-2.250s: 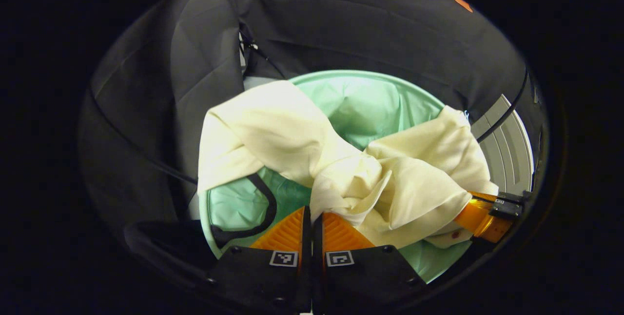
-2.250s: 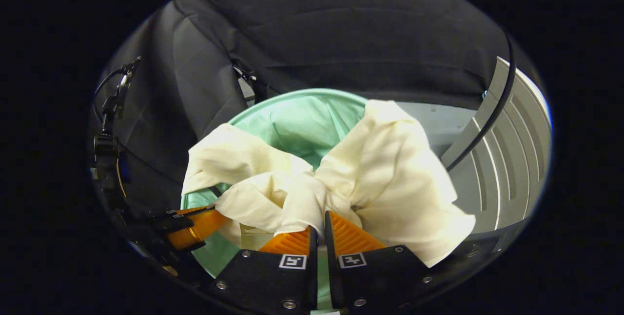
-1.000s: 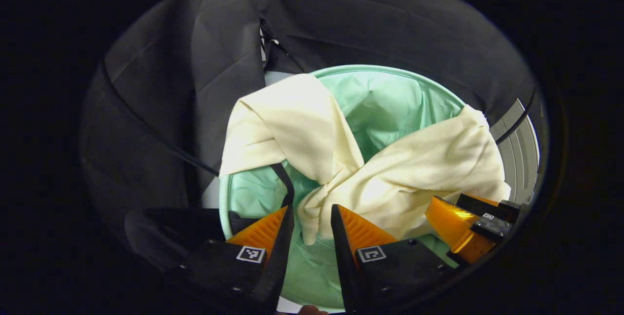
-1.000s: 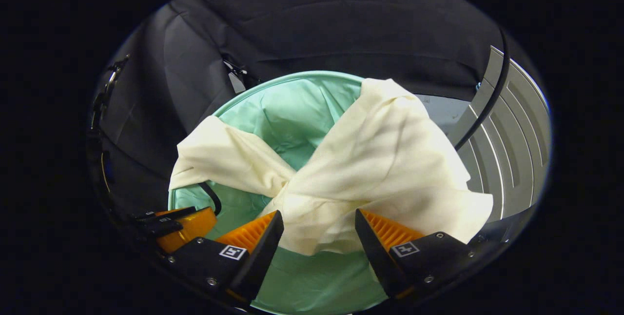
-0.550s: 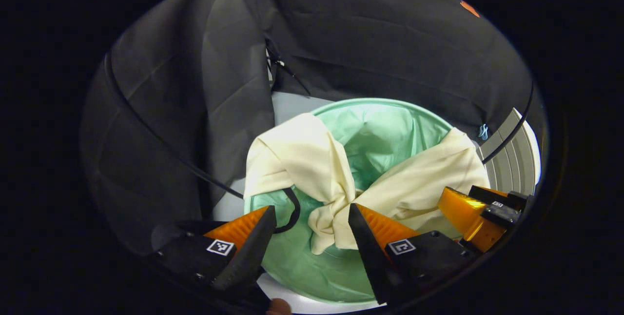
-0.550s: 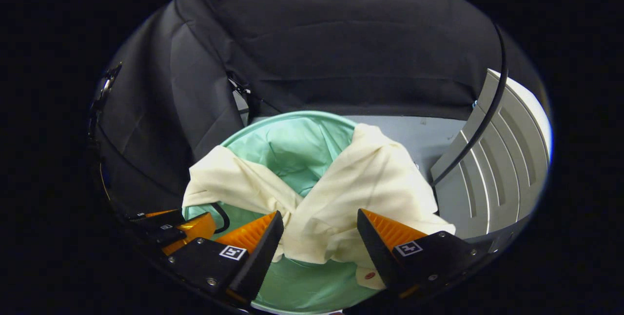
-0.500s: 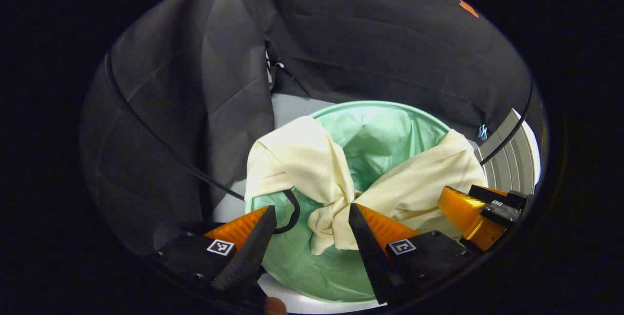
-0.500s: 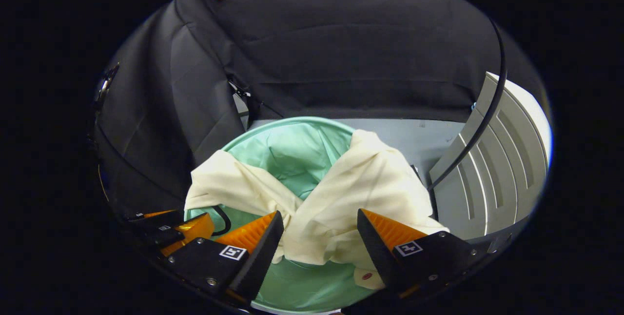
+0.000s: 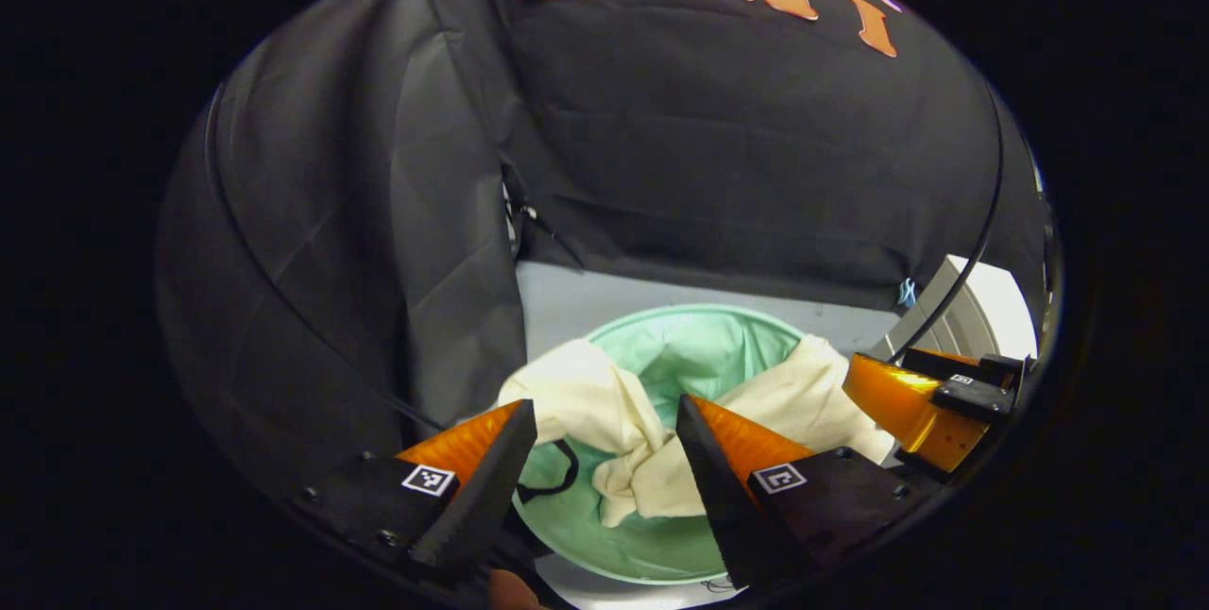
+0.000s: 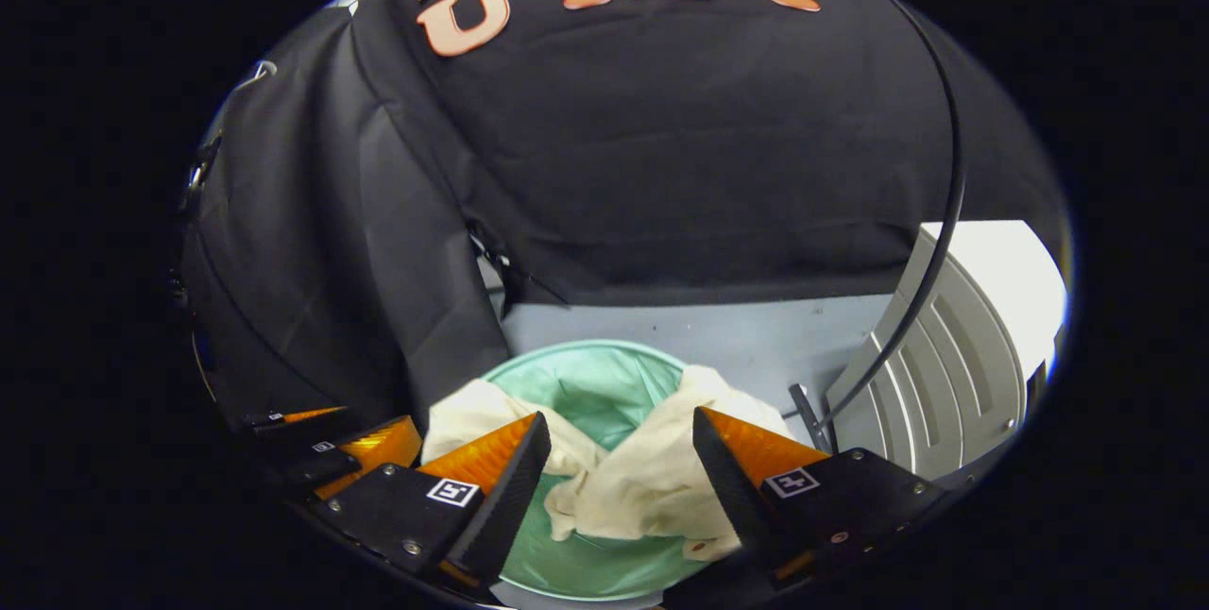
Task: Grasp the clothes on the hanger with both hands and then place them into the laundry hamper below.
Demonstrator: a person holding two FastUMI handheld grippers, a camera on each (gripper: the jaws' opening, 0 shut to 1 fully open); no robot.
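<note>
A pale grey slatted panel [image 10: 954,374] leans at the right on the light grey floor [image 10: 718,331]. A thin black cable [image 10: 949,176] runs down across the panel.

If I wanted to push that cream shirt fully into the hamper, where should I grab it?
Probably the bunched knot in the middle of the shirt, coming straight down from above. Both ends drape over the hamper rim, while the twisted middle sags inside, giving open fingers a thick fold to pinch.

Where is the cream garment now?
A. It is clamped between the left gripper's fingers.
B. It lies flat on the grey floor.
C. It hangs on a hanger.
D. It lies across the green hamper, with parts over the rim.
D: the cream garment drapes over the green hamper, and both grippers stand open above it.
</note>
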